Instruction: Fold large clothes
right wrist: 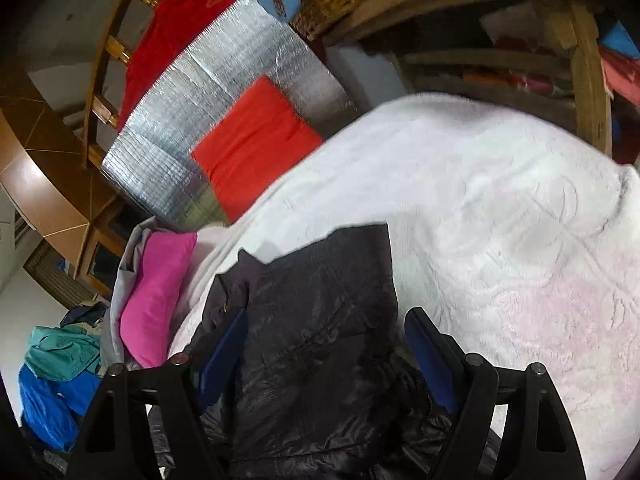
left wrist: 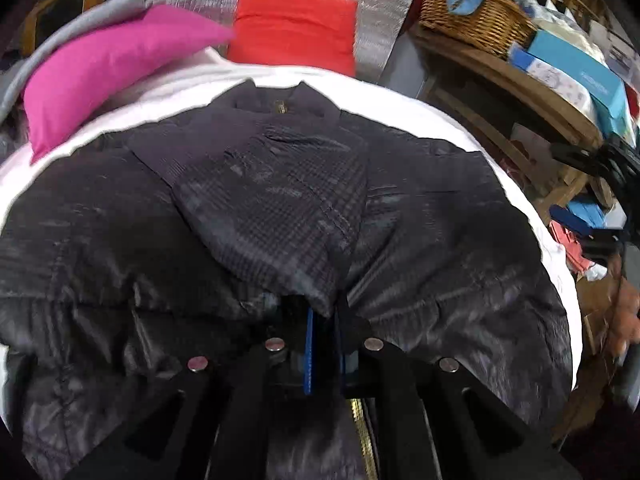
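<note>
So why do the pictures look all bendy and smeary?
Left wrist view: the fisheye lens curves the white blanket into a dome; the pink pillow is smeared. Right wrist view: tilted, bowed shelves, soft blur on the black jacket.

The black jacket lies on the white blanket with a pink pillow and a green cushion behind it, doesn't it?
Not quite: the left wrist view shows the cushion is red, not green. The black jacket does lie on the white blanket, with the pink pillow behind it.
</note>
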Demonstrator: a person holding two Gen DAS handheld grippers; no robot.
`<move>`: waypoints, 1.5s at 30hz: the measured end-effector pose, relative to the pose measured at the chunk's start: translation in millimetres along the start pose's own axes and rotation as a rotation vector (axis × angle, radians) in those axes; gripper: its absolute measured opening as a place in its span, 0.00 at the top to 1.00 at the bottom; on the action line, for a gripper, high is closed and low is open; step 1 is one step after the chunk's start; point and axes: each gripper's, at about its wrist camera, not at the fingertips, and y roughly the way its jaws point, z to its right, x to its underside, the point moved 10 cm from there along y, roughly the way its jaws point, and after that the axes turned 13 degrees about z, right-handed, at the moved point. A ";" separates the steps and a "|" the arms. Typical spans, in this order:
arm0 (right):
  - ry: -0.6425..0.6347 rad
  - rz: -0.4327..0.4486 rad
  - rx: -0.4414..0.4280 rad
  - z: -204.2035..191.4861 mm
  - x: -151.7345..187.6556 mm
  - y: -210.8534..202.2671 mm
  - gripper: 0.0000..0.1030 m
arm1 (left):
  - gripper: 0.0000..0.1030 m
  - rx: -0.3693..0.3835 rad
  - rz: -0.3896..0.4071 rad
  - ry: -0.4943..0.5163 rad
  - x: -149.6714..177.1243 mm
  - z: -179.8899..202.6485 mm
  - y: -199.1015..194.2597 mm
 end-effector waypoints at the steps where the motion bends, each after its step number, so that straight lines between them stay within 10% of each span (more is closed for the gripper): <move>1: 0.010 -0.016 -0.014 -1.8 3.2 1.4 0.19 | 0.76 0.021 -0.002 -0.001 -1.9 2.3 -9.3; 4: 0.000 -0.074 -0.075 -18.6 17.1 6.6 0.19 | 0.42 0.118 0.025 -0.033 -12.8 5.5 -54.3; 8: -0.077 -0.140 -0.179 -60.3 42.2 8.8 0.17 | 0.35 0.132 0.190 -0.002 -40.4 -16.7 -123.6; 11: -0.204 -0.174 -0.227 -96.0 70.2 8.9 0.16 | 0.31 -0.004 0.285 -0.078 -60.5 -78.1 -147.5; 15: -0.376 -0.217 -0.280 -141.9 111.5 11.2 0.15 | 0.31 -0.241 0.198 -0.295 -48.3 -169.7 -122.5; 18: -0.520 -0.258 -0.289 -172.4 147.5 18.3 0.15 | 0.32 -0.281 0.116 -0.391 -35.1 -194.7 -95.8; 27: -0.789 -0.296 -0.102 -184.7 205.7 71.9 0.15 | 0.32 -0.316 -0.069 -0.274 -1.1 -181.1 -52.9; 29: -0.741 -0.261 -0.055 -171.9 191.8 78.0 0.44 | 0.32 -0.305 -0.071 -0.275 -0.3 -181.9 -50.3; 33: -0.517 -0.216 -0.079 -153.5 148.3 70.7 0.63 | 0.32 -0.299 -0.061 -0.269 3.3 -180.8 -56.7; 41: 0.191 -0.477 -0.087 -41.4 128.1 63.8 0.52 | 0.31 -0.358 -0.051 -0.121 -0.6 -162.0 -52.3; 45: 0.156 -0.451 -0.142 -40.8 111.7 47.3 0.32 | 0.30 -0.379 -0.065 -0.113 1.7 -163.6 -48.2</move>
